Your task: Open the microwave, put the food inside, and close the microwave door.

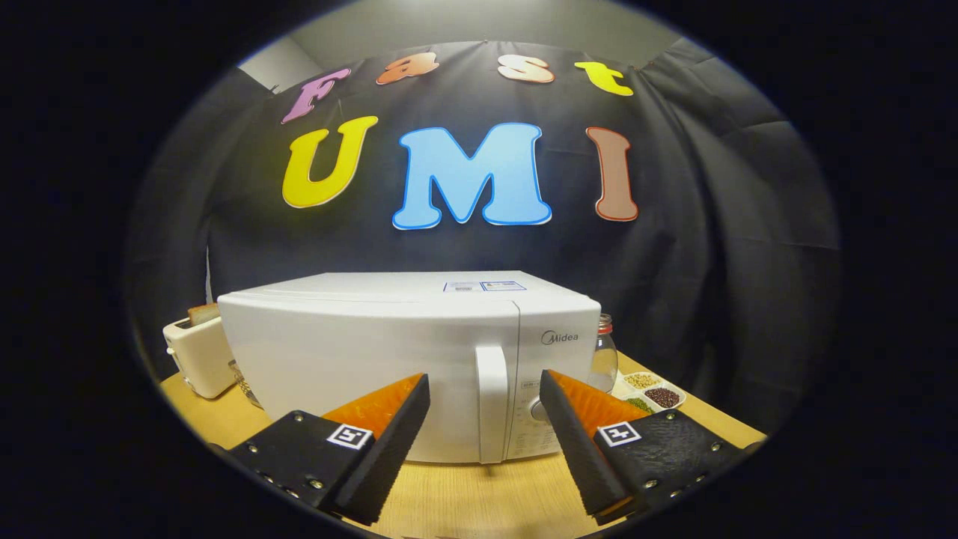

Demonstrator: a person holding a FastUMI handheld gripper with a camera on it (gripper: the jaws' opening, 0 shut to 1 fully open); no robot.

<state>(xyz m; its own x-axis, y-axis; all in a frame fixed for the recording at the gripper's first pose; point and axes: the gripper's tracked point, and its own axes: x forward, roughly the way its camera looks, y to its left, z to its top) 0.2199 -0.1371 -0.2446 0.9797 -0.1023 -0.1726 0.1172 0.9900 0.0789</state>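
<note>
A white microwave [374, 352] stands on the wooden table [479, 494] just ahead of me, its door closed. Its vertical white handle [491, 404] runs down the door's right side, next to the control panel with a round knob [536, 410]. My gripper [485, 385] is open, with nothing between its fingers. The handle lies ahead, in line with the gap between the two fingertips, and a strip of bare table separates it from them.
A white toaster [196, 353] with a slice of bread in it stands left of the microwave. Right of the microwave are a glass jar [603, 355] with a red lid and a divided white tray [650, 391] of beans and grains.
</note>
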